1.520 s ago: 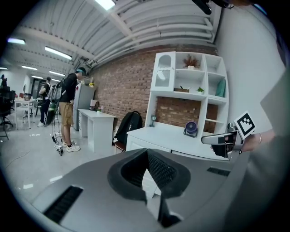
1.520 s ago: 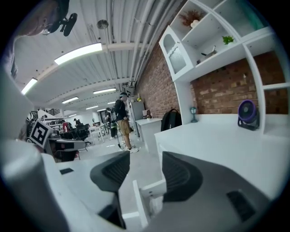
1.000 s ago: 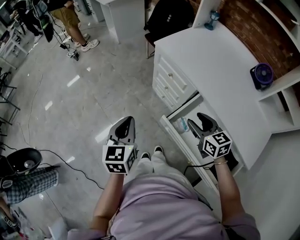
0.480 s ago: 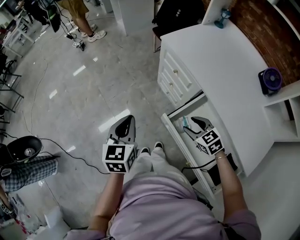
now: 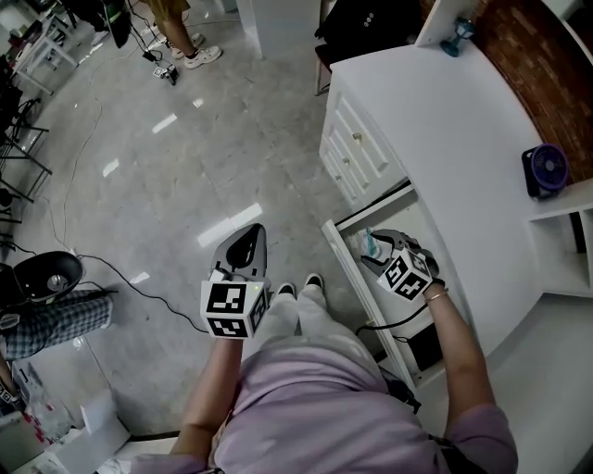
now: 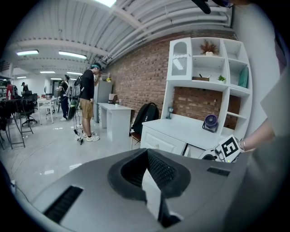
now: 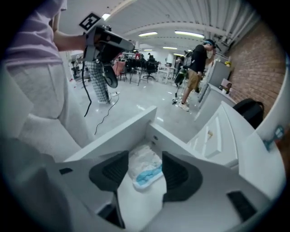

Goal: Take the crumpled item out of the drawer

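Observation:
The crumpled white and blue item (image 7: 145, 167) lies in a corner of the open white drawer (image 7: 113, 136), also visible from above as the item (image 5: 368, 243) in the drawer (image 5: 357, 287). My right gripper (image 7: 145, 158) points steeply down into the drawer. Its jaws stand on either side of the item without pressing it, and they have just opened slightly further. In the head view the right gripper (image 5: 378, 250) is low inside the drawer. My left gripper (image 5: 245, 243) hangs over the floor with its jaws together, holding nothing.
The white desk (image 5: 445, 139) has closed drawers (image 5: 357, 153) beyond the open one. A purple fan (image 5: 547, 171) stands at its right. A black backpack (image 5: 371, 23) sits at the far end. A person in checked trousers (image 5: 46, 319) and a floor cable (image 5: 139, 287) are at left.
My right gripper has sunk into the drawer and rolled, so its marker cube now faces differently. The left gripper has stayed put.

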